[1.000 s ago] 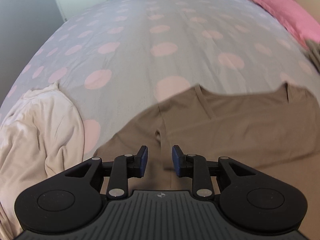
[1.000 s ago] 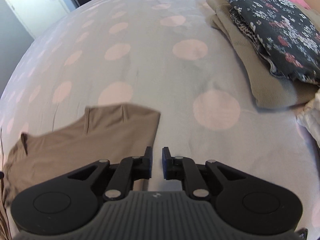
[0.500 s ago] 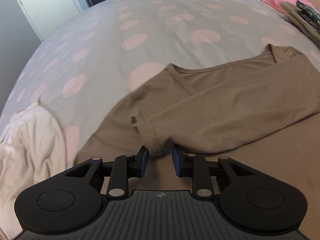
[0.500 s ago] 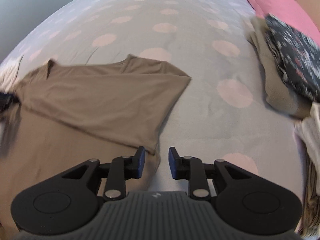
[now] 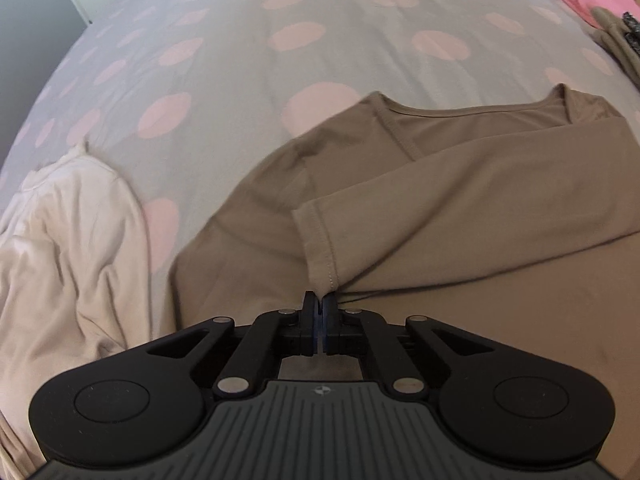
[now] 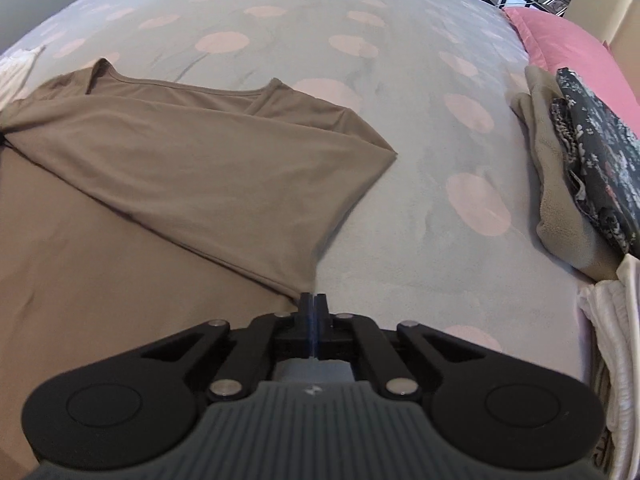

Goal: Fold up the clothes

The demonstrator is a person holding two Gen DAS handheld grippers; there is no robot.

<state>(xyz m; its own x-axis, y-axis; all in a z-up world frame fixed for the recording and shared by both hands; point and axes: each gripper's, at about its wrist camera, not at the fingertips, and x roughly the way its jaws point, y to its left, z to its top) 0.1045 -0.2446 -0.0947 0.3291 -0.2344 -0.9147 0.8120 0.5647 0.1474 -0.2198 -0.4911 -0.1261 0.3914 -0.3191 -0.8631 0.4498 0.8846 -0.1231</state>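
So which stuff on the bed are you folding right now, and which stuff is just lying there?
In the job:
- brown shirt, sleeve hem pinched by the left tongs
- right tongs, shut on the shirt's folded corner

Just lying about:
- cream garment, crumpled beside the shirt
- stacked beige and dark floral clothes
- pink pillow
- white garment
- spotted bedspread

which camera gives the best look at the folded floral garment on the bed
The right wrist view. There the floral garment lies in plain sight on a beige folded piece. The left wrist view catches only a dark sliver of it at the frame's edge.
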